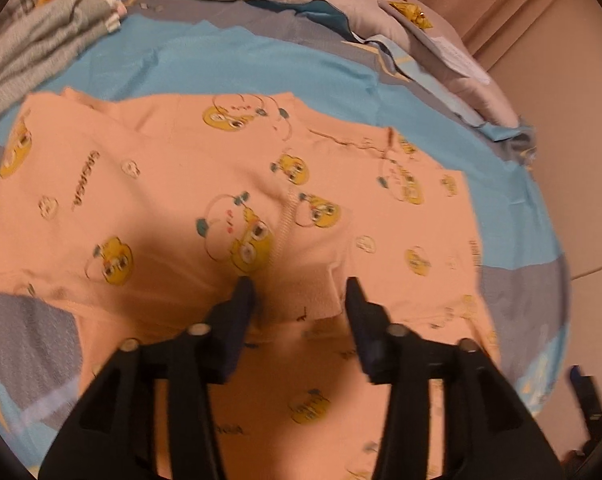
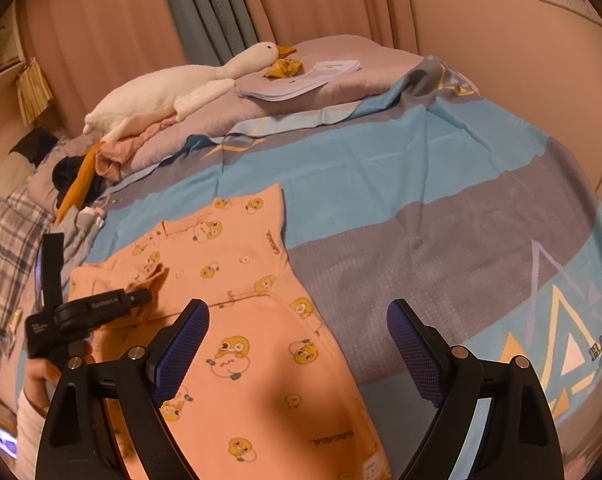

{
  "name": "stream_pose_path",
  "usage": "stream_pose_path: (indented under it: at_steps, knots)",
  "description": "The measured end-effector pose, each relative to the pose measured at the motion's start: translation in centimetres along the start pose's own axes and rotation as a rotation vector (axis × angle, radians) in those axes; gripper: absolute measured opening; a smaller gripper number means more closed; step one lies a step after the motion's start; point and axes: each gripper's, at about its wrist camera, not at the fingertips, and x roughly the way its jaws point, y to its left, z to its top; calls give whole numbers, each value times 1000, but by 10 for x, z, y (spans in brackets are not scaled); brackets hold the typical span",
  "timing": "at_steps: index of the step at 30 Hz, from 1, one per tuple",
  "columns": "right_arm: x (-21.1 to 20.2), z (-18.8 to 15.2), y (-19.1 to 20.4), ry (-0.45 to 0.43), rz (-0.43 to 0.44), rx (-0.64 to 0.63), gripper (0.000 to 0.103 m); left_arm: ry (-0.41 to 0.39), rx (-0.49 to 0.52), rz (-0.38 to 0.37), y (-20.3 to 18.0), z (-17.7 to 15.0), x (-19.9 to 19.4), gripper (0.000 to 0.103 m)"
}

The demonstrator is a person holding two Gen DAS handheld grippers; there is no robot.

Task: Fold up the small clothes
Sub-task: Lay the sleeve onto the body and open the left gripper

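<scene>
While the bed [image 2: 381,168] carries a heap of other clothes [image 1: 41,40] at its far side, we have one pink garment [image 2: 237,280] spread on the blue and grey cover, and we judge it only partly folded: a sleeve lies turned in over the body, the rest lies flat and long. Our left gripper [image 1: 299,286] sits low over that folded cuff, jaws parted, pads off the cloth. Our right gripper [image 2: 297,336] hangs wide and empty above the lower half. The main folds are left.
</scene>
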Motion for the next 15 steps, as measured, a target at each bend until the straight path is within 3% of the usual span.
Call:
stream_pose_path:
  at_steps: [3, 9, 15]
  knots:
    - [0, 1, 2, -1, -1, -10, 90, -4, -34, -65, 0, 2, -18, 61]
    - [2, 5, 10, 0, 20, -18, 90, -109, -54, -92, 7, 2, -70, 87]
    - [3, 10, 24, -5, 37, -40, 90, -243, -47, 81, 35, -6, -111, 93]
